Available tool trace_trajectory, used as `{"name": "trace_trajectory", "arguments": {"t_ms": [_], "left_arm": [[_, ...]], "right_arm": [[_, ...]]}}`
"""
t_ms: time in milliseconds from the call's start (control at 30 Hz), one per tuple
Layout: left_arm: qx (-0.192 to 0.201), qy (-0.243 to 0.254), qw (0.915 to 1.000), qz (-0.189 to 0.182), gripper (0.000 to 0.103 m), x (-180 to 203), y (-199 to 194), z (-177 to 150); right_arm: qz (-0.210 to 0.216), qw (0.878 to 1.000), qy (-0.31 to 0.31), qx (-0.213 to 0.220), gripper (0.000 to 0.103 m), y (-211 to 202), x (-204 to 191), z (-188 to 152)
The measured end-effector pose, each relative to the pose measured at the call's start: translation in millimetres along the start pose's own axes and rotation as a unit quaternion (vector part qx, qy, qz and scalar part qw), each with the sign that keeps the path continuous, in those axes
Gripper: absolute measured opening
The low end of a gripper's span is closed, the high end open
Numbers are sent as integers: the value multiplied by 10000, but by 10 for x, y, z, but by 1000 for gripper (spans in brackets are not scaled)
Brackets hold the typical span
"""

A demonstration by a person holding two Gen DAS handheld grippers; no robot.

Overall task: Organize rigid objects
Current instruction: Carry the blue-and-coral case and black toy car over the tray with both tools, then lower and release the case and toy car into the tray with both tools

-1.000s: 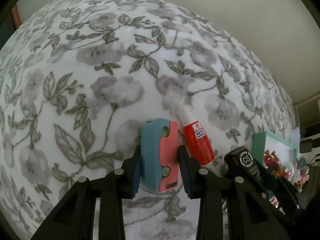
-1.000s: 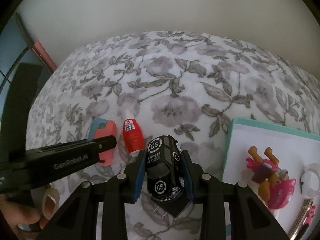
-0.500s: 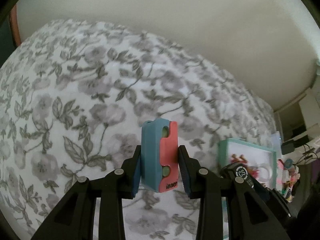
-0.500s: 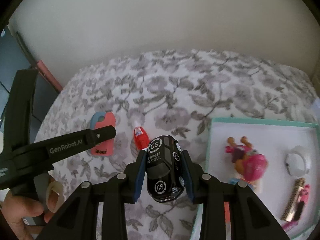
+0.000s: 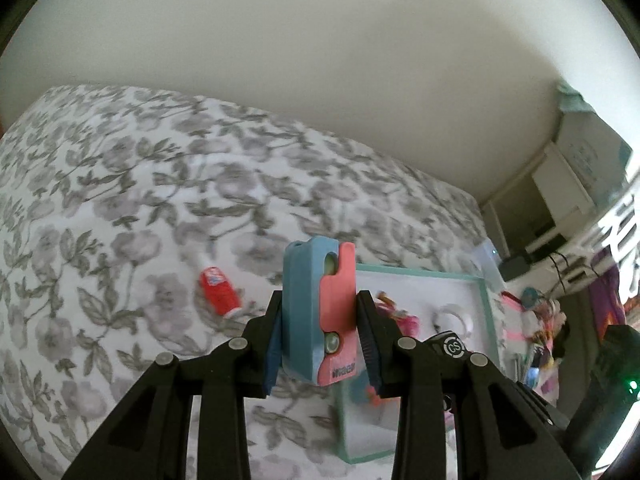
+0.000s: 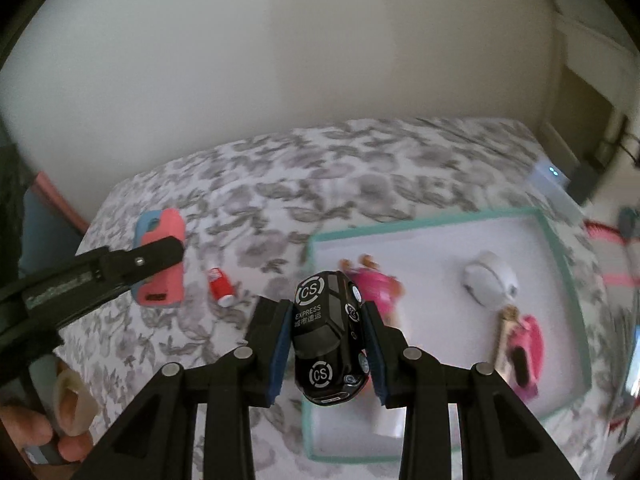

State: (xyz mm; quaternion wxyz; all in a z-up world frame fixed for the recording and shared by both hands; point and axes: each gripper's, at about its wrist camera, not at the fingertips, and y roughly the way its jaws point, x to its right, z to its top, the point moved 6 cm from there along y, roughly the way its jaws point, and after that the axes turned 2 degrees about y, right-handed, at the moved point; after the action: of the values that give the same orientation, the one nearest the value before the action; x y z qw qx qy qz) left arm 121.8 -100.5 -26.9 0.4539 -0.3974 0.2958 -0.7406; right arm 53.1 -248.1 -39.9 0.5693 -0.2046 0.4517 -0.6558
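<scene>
Floral grey-and-white bedding (image 5: pixel 120 208) carries everything here, a bed rather than any bench. At the left, the left tool (image 5: pixel 320 328) is closed on a blue and coral case (image 5: pixel 318 312), its pads pressing both long sides, the case held upright above the bedding. A small red bottle (image 6: pixel 220 287) lies loose on the fabric between the case and the tray, near the tray's left wall. To the right, the right tool (image 6: pixel 328 338) is clamped on a black toy car (image 6: pixel 329 336) marked "CS Express", held over the near-left corner of the teal-rimmed tray (image 6: pixel 420 222).

Judging from this, both items are in transit to the tray, and the next move calls for lowering each into a bare patch of white floor before letting go. The tray already holds a pink toy figure (image 6: pixel 378 286), a white round object (image 6: pixel 490 280) and a pink item (image 6: pixel 526 350) at the right, so the near-left and far-middle areas look the freest. Its raised rim must be cleared on entry, and with the two tools close together they risk knocking each other.
</scene>
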Motion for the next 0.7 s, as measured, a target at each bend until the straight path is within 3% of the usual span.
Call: {"name": "trace_trajectory", "arguments": {"t_ms": [167,433,700], "left_arm": [[-103,383,9992,-112,36,361,39,-104],[-596,906,9932,-415,36,903,274,-412],[-980,1210,9870,-402,36,1169,527,-657]], "right_arm": [[-391,9991,182,23,37,-81,330,-34],[-901,9945,519,-112,37,-53,833,-99],[-1025,9901,890,-348,37,79,1167,-201]]}}
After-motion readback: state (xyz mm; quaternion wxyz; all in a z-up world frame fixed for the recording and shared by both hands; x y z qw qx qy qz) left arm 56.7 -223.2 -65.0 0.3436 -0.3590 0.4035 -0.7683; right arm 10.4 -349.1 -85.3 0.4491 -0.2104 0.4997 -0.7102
